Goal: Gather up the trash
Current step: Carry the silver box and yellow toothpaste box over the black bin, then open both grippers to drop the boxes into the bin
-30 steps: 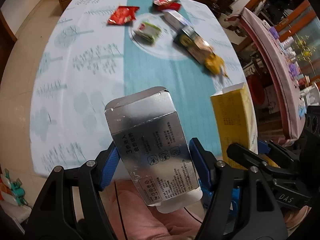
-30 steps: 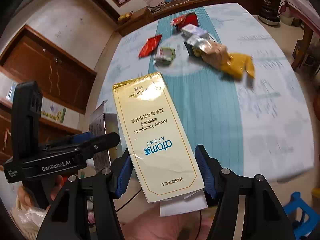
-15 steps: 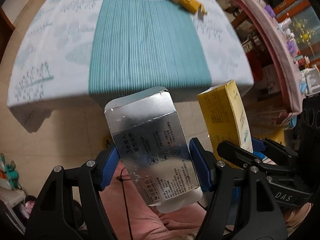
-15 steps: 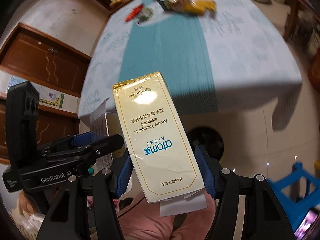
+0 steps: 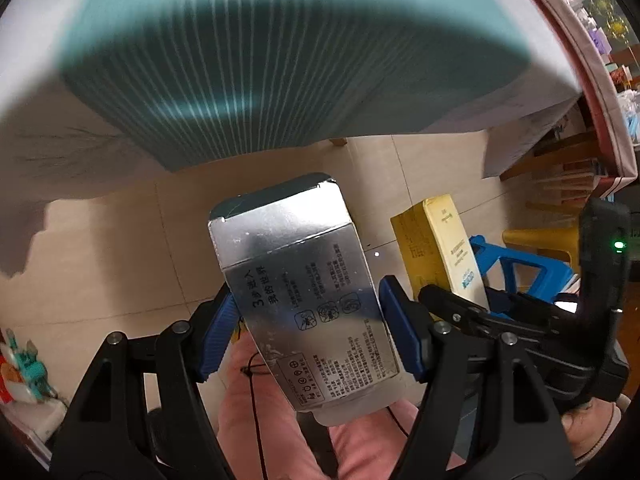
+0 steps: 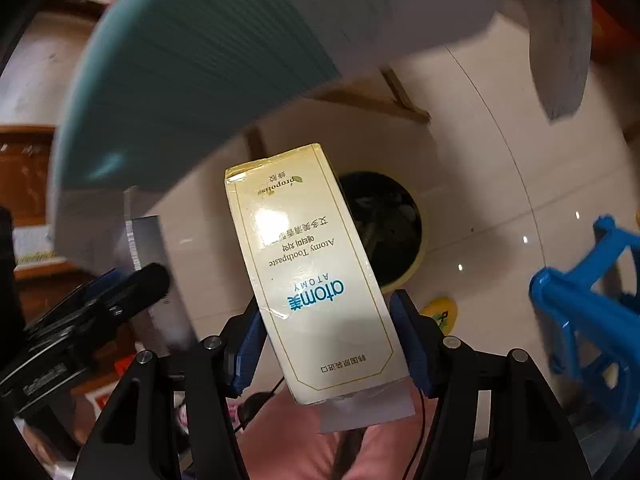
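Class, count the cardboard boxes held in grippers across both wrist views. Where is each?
2. The silver box sits clamped in the left gripper; the yellow toothpaste box sits clamped in the right gripper.

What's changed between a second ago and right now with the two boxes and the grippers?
Both grippers have swung down off the tabletop: the wrappers are out of view, and now the tablecloth overhang and floor show. A dark bin has appeared behind the yellow toothpaste box. Unchanged: the left gripper stays shut on the silver box, the right gripper on the toothpaste box.
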A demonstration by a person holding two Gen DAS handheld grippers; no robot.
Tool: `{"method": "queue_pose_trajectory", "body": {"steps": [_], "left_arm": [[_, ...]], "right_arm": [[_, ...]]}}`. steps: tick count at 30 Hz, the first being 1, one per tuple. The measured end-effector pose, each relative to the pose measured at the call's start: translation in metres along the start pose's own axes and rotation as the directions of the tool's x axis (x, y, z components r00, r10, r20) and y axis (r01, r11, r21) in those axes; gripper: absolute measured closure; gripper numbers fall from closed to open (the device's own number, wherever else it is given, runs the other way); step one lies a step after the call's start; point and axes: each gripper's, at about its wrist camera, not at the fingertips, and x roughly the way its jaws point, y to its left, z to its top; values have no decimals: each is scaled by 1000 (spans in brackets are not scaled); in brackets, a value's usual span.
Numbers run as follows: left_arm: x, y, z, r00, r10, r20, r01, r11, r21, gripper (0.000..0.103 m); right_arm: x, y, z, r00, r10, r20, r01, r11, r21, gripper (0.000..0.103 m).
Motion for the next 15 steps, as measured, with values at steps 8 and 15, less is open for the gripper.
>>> {"method": "queue_pose_trajectory", "body": {"steps": [8, 15], "left_arm": [[89, 20, -9, 1000, 14, -13, -14, 1000, 27, 37], [125, 20, -18, 1000, -4, -6, 5, 999, 40, 23]], "right_arm": [[99, -40, -2, 999, -39, -24, 42, 992, 123, 42], [144, -46, 8, 1000, -22, -23, 25, 983, 179, 38]]}}
